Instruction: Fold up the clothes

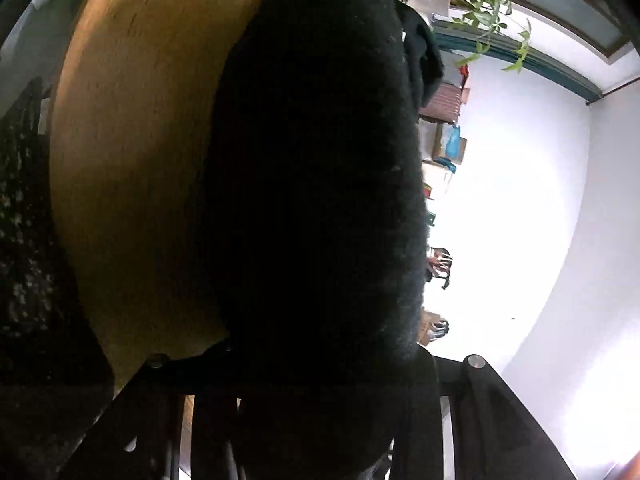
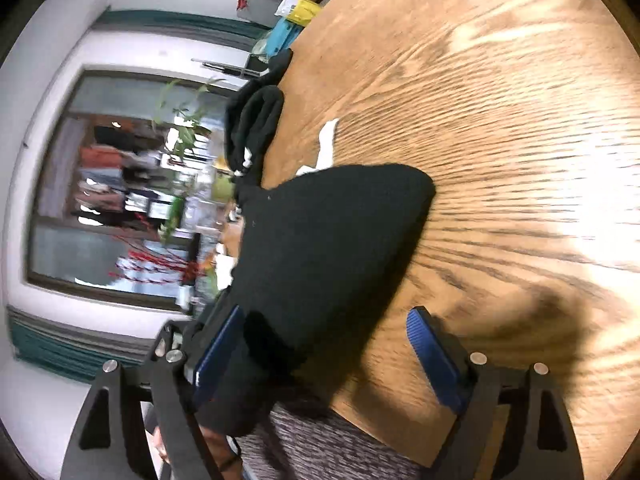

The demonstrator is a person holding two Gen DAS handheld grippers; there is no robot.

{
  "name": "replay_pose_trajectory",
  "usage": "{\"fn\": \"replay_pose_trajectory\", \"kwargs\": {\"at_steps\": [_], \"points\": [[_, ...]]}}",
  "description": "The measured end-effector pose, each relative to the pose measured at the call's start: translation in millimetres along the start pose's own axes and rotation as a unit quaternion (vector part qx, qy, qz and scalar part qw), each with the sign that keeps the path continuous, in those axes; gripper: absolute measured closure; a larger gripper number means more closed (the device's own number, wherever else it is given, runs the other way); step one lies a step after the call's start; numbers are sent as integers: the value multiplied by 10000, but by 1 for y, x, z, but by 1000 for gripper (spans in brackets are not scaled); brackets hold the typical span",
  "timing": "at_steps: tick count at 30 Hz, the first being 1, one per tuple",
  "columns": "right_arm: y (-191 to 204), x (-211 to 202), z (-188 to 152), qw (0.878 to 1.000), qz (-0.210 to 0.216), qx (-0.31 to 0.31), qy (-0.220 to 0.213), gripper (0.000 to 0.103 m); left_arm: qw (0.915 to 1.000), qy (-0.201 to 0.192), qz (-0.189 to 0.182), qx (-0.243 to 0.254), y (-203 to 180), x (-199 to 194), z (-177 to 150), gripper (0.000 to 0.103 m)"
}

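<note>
A black knitted garment fills the middle of the left wrist view, in front of the round wooden table. It bunches down between the jaws of my left gripper and hides the fingertips; the gripper looks shut on it. In the right wrist view the same black garment lies on the wooden table near its edge. My right gripper stands open with its blue pads wide apart. The cloth's near end lies between them, close to the left pad.
Another heap of black clothes sits at the table's far edge, with a white scrap beside it. Grey mottled fabric shows below the table edge. A leafy plant and cluttered shelves stand beyond the table by a window.
</note>
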State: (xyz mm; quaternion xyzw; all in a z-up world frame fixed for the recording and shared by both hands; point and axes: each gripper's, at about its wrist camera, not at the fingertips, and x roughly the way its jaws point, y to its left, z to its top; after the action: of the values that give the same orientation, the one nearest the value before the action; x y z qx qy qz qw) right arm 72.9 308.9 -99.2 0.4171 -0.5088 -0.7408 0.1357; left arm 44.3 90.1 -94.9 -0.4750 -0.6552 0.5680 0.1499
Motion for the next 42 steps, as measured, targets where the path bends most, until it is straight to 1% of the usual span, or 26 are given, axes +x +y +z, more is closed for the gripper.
{"fn": "replay_pose_trajectory", "kwargs": {"at_steps": [1, 4, 6, 10, 11, 13, 14, 15, 17, 18, 19, 21, 23, 25, 26, 28, 30, 31, 33, 34, 35, 36, 37, 39, 41, 42], "points": [[1, 8, 3, 9999, 82, -16, 72, 15, 10000, 31, -26, -31, -1, 0, 1, 67], [4, 34, 12, 9995, 119, 4, 296, 12, 9999, 21, -67, -134, -2, -3, 8, 67], [2, 50, 15, 9986, 233, 154, 446, 13, 9998, 0, -78, -157, -2, -4, 13, 67], [12, 72, 20, 9985, 197, 119, 505, 11, 10000, -60, 0, 67, -11, -3, 16, 67], [15, 77, 22, 9984, 186, 91, 524, 11, 9996, -77, 93, 264, -17, -3, 17, 67], [18, 86, 26, 9984, 155, 42, 533, 21, 9953, -218, 421, 846, -33, -4, 12, 67], [20, 84, 26, 9986, 171, -32, 503, 33, 9909, -295, 588, 1179, -42, -5, 7, 67], [23, 78, 25, 9986, 207, -137, 472, 43, 9857, -326, 687, 1501, -52, -4, 0, 67], [44, 49, 18, 9967, -30, -817, 0, 47, 9762, -224, 730, 2029, -71, 1, -16, 67], [56, 33, 14, 9922, -181, -1205, -280, 49, 9708, -122, 701, 2291, -83, 7, -26, 67], [67, 16, 10, 9852, -353, -1578, -569, 49, 9632, 1, 648, 2608, -97, 16, -41, 67], [92, -37, -2, 9567, -815, -2384, -1454, 51, 9443, 305, 471, 3243, -126, 36, -75, 66], [102, -92, -9, 9324, -1089, -2669, -2179, 51, 9164, 919, 148, 3892, -163, 65, -126, 66], [106, -157, -13, 9109, -1283, -2667, -2875, 51, 8859, 1535, -119, 4376, -187, 89, -183, 66], [106, -189, -16, 8979, -1413, -2657, -3212, 51, 8663, 1873, -263, 4623, -201, 103, -215, 66], [106, -250, -27, 8625, -1783, -2654, -3922, 51, 8168, 2511, -580, 5161, -231, 135, -285, 66], [106, -309, -41, 8229, -2114, -2565, -4608, 52, 7736, 2885, -882, 5573, -250, 155, -343, 66], [104, -334, -45, 8060, -2236, -2487, -4884, 52, 7523, 3115, -1024, 5714, -255, 166, -378, 65], [93, -374, -53, 7817, -2489, -2172, -5290, 52, 7160, 3701, -1123, 5812, -255, 196, -444, 66], [86, -394, -57, 7691, -2617, -1998, -5478, 52, 7057, 3958, -1027, 5786, -248, 213, -460, 66], [75, -408, -61, 7622, -2750, -1758, -5591, 52, 6980, 4249, -822, 5705, -231, 236, -475, 65], [57, -412, -64, 7655, -2865, -1445, -5577, 51, 6894, 4534, -615, 5616, -214, 258, -490, 63], [36, -412, -68, 7720, -2966, -1109, -5512, 51, 6819, 4765, -354, 5538, -195, 280, -501, 63], [-5, -410, -77, 7819, -3155, -432, -5360, 51, 6739, 4982, 398, 5441, -149, 322, -508, 61], [-52, -398, -82, 8019, -3242, 169, -5015, 51, 6662, 5077, 1166, 5336, -109, 362, -499, 61], [-74, -389, -83, 8166, -3203, 397, -4785, 52, 6636, 5121, 1390, 5273, -94, 376, -493, 60]]}}
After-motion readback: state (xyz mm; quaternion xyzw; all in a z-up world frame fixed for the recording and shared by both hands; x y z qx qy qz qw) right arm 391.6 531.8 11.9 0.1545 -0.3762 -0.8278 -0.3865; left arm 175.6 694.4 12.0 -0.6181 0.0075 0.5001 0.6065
